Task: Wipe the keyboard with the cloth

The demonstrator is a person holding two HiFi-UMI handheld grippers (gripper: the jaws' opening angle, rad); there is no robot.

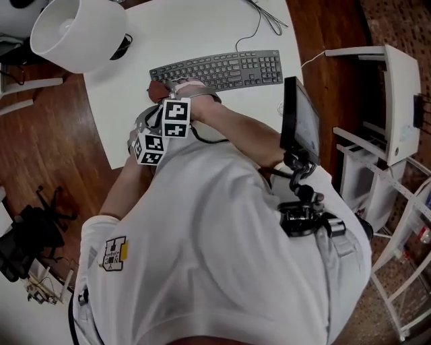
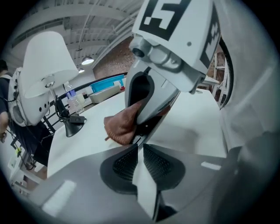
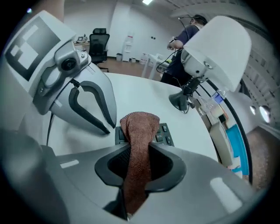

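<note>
A dark keyboard (image 1: 219, 69) lies across the white table (image 1: 202, 27). My right gripper (image 3: 139, 151) is shut on a brown cloth (image 3: 139, 131), which hangs over the keyboard's left end (image 3: 165, 134). In the head view the cloth (image 1: 158, 89) shows just off that end, beyond the right gripper's marker cube (image 1: 176, 118). My left gripper (image 2: 140, 146) is shut with nothing in it and sits close behind the right one. Ahead of it I see the right gripper's body (image 2: 175, 57) and the cloth (image 2: 121, 126). The left gripper's marker cube (image 1: 149, 148) is near the table's front edge.
A white desk lamp (image 1: 77, 30) stands at the table's back left. A cable (image 1: 259, 20) runs off behind the keyboard. A dark screen (image 1: 300, 124) sits by the table's right edge, with a white shelf cart (image 1: 390, 108) beyond. A person (image 3: 183, 48) stands behind the lamp.
</note>
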